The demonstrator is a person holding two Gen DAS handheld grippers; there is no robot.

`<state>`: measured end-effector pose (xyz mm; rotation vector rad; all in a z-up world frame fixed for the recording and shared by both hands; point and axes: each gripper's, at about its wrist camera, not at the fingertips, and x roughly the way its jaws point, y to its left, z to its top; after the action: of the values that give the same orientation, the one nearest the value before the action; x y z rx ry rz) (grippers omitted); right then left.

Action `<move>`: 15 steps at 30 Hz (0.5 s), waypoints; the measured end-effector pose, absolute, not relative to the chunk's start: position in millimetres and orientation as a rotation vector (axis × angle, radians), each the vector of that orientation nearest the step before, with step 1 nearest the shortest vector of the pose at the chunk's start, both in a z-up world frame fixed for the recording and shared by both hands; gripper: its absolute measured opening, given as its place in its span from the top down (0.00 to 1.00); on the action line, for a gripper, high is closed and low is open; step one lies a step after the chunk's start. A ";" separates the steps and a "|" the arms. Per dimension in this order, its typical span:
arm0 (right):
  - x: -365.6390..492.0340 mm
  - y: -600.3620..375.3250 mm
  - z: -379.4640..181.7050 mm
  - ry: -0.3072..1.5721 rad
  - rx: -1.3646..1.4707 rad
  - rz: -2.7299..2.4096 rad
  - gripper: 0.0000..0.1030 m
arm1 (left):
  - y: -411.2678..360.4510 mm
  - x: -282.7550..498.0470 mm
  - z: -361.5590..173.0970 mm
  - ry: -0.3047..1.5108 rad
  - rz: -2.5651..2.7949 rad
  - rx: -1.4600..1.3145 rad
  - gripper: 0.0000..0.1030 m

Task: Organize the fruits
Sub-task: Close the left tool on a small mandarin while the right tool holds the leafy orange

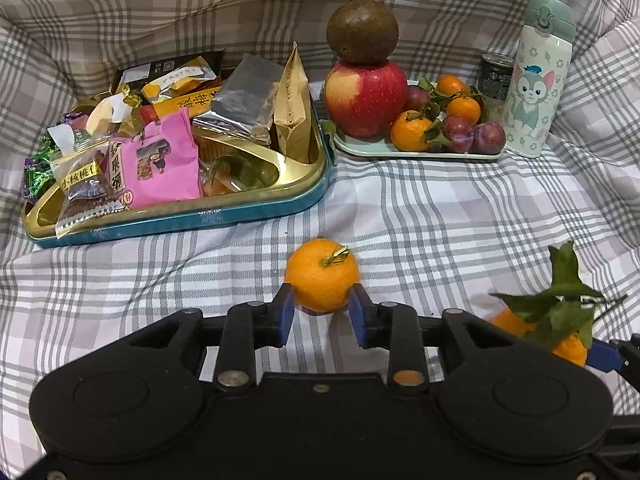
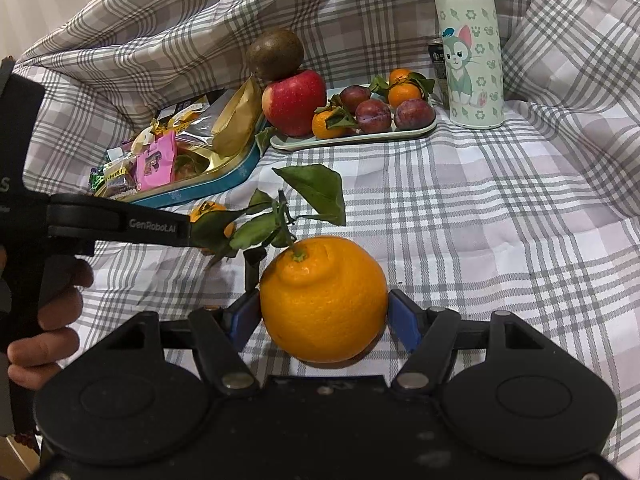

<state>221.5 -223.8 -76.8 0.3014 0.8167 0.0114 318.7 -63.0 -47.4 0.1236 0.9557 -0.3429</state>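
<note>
Both grippers straddle fruit: left gripper (image 1: pixel 322 309) mandarin (image 1: pixel 322 275), right gripper (image 2: pixel 323 317) orange (image 2: pixel 323 298).

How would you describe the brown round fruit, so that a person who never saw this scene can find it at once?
Look at the pale green tray of fruit at the back of the checked cloth, between the snack tin and the cat-print bottle. On its left end stands a big red apple. The brown round fruit sits on top of that apple, the only dull brown fruit and the highest one.
</note>
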 end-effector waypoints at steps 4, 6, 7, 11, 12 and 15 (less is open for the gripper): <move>221.3 -224.4 -76.5 0.818 0.301 0.017 0.30 | -63.4 322.8 -47.0 0.949 -0.329 0.098 0.60; 221.5 -225.3 -76.3 0.820 0.305 0.020 0.30 | -63.4 323.3 -46.3 0.942 -0.324 0.088 0.60; 221.7 -226.0 -76.3 0.821 0.308 0.022 0.30 | -63.1 323.8 -45.8 0.937 -0.321 0.081 0.60; 221.8 -227.3 -77.1 0.821 0.320 0.026 0.30 | -63.6 326.7 -45.3 0.925 -0.307 0.055 0.58; 221.8 -227.4 -77.3 0.821 0.323 0.026 0.30 | -64.5 327.7 -45.5 0.927 -0.307 0.055 0.57; 222.0 -227.4 -77.8 0.819 0.327 0.028 0.30 | -68.0 329.1 -46.1 0.926 -0.303 0.063 0.55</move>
<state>222.0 -227.4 -77.8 0.3267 0.8192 0.0282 329.1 -68.0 -46.1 0.0630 0.9256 -0.3029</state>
